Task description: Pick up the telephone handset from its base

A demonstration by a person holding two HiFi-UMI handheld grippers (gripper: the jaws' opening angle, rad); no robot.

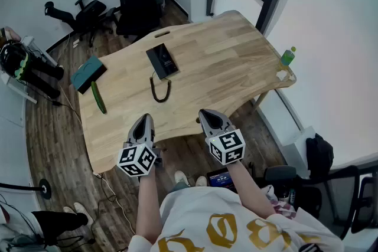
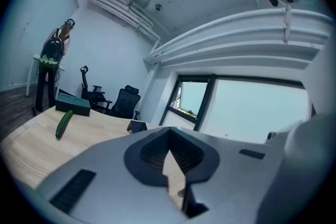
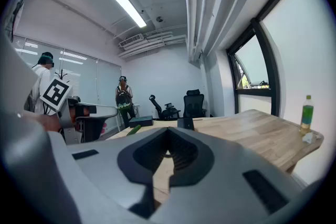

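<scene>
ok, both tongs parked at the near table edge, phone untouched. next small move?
Probably reach the left tongs forward over the table toward the telephone, opening them on the way. Both the left and the right tongs are shut and empty, and the telephone lies mid-table, well ahead, roughly in line with the left one.

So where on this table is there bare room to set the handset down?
The widest bare patch of table lies between the telephone and the green bottle. A narrower clear strip runs along the near edge, below the coiled cord. The left end is crowded: teal box and cucumber.
</scene>
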